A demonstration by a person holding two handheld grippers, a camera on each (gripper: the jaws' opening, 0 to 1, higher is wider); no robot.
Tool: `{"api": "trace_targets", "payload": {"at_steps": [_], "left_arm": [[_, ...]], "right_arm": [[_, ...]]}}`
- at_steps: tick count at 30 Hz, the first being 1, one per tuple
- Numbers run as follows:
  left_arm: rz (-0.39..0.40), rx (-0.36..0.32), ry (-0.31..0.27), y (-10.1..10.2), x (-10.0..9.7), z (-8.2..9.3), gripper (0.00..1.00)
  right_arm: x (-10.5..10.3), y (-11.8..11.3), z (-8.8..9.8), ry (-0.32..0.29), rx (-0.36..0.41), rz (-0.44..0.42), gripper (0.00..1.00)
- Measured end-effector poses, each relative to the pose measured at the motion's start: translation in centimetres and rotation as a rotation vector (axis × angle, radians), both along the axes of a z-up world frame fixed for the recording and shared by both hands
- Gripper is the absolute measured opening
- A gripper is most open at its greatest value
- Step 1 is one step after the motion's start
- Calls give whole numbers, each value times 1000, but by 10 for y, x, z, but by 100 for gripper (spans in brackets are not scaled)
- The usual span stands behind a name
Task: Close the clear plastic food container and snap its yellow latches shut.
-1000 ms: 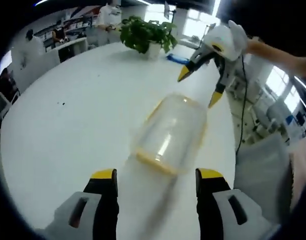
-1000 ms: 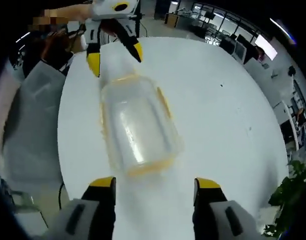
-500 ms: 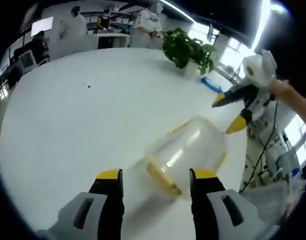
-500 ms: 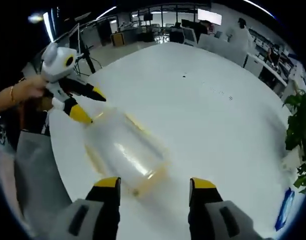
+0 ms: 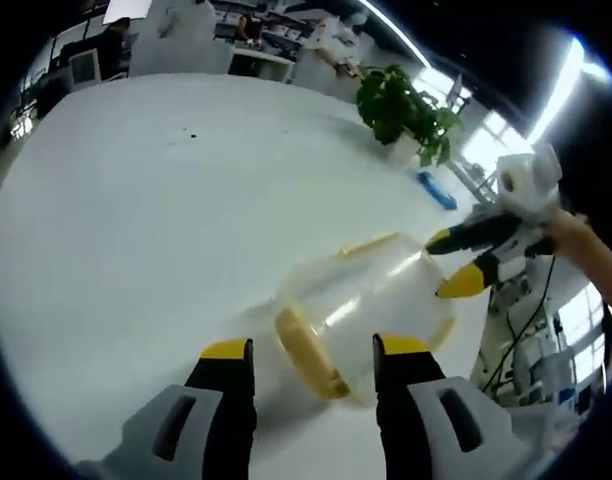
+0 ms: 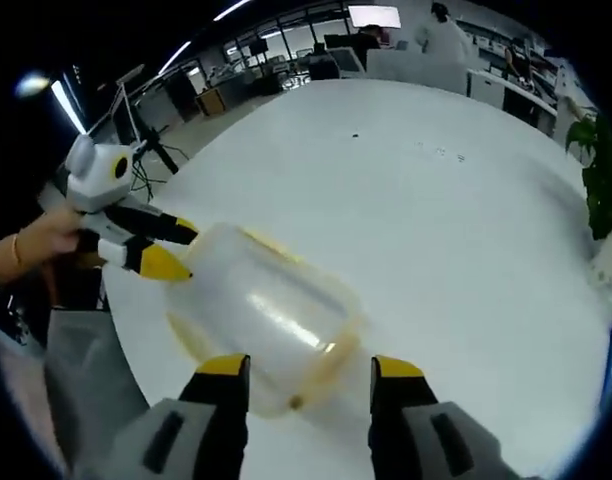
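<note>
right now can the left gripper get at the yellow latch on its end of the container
Probably yes: the yellow latch lies just ahead between the open jaws of the left gripper, with nothing between them on the white table.

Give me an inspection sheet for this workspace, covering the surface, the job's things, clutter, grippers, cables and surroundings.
Surface: white table, broad and round-edged.
Job's things: clear plastic container with yellow latches, lying between the two grippers near the table's edge; whether the latches are snapped cannot be told.
Clutter: potted plant and a small blue object at the far side.
Grippers: left gripper open at one end of the container; right gripper open at the other end.
Cables: black cable hanging off the table's edge.
Surroundings: office with desks, monitors, and people in the background.
</note>
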State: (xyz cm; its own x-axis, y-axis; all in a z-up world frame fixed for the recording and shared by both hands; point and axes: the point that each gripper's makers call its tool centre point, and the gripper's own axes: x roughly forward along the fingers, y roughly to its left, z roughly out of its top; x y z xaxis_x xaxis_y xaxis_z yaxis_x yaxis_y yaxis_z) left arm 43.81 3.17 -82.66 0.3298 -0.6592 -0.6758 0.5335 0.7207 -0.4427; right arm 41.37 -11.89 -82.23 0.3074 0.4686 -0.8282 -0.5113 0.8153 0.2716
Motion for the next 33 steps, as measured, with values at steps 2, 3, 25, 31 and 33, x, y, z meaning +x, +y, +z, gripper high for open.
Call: {"api": "trace_targets", "payload": {"at_steps": [2,3,25,31,33], "left_arm": [[0,-12,4,0,-1,0,43],[1,-19,8,0,0,-1,42],[-60,26,25,-10,-6,3,31],[-108,13,39,-9,-7,5,26],[-125,28,25,-9,-9,5,26]], "right_arm": [[-1,2,0,17,21,-9,46],[-2,4,-1,29,38,-14,45],[3,20,-8,118,109,-121,43],[6,22,-7,126,125,-129,43],[16,30,-3,92,168,-155,42]]}}
